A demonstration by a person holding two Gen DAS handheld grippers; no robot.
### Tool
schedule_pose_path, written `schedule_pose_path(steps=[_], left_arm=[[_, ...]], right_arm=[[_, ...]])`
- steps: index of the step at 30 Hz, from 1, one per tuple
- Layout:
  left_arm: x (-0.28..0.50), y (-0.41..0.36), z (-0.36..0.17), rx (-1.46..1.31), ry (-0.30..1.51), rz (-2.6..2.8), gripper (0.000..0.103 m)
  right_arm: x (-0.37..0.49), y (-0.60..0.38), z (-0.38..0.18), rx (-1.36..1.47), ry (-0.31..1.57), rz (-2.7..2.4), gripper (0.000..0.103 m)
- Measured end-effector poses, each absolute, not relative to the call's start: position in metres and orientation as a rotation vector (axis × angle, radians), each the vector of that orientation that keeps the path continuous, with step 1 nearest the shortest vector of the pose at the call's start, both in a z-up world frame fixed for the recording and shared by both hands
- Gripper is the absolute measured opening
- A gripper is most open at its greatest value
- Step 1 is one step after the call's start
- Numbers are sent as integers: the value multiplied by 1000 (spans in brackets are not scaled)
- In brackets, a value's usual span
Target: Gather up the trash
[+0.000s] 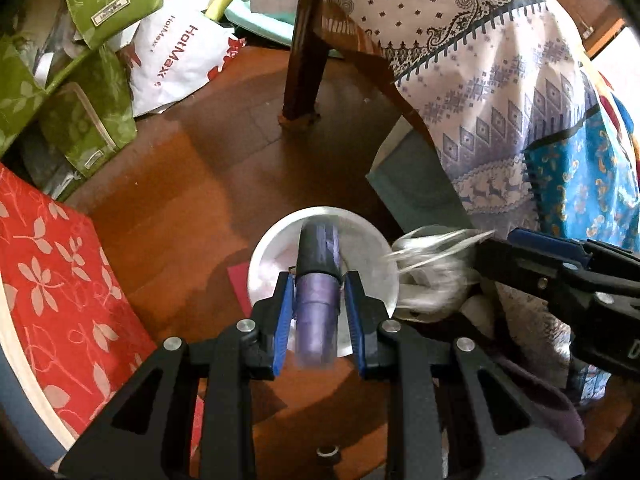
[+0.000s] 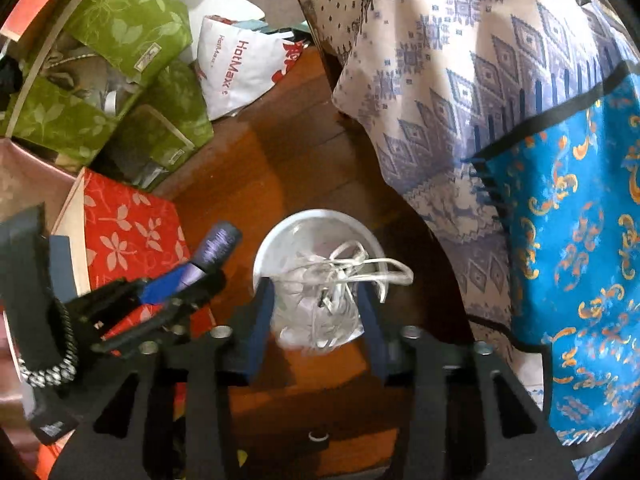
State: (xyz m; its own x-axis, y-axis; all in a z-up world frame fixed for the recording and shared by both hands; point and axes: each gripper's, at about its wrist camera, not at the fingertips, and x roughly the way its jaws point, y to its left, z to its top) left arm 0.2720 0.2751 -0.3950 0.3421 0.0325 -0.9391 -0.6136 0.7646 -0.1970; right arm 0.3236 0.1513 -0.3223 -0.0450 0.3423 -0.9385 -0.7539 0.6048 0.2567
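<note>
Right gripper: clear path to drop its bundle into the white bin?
Probably yes. The right gripper holds the clear bag of white cable directly above the white bin; its opening looks unobstructed, and the left gripper with its purple tube sits off to the side.

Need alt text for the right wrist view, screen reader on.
The right gripper holds a clear bag of tangled white cord above a white bin on the wooden floor. At left, the left gripper holds a purple tube; patterned cloth hangs right.
</note>
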Motion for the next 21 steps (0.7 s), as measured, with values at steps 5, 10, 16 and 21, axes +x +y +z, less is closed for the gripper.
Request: schedule_pose_path(steps=[5,10,16,21], left_arm=[[279,273,-389,-562,1155,468,28],[277,265,-366,-501,1141,463,28],[263,248,-316,-404,1086,452,28],[239,221,-259,-349,1000,411,28]], right_arm=[[325,145,-310,-415,1291,922,42],[324,133,-292,-403,1246,918,42],[310,106,-253,-370,1172,914,42],[288,70,-204,-352,1062,905,42]])
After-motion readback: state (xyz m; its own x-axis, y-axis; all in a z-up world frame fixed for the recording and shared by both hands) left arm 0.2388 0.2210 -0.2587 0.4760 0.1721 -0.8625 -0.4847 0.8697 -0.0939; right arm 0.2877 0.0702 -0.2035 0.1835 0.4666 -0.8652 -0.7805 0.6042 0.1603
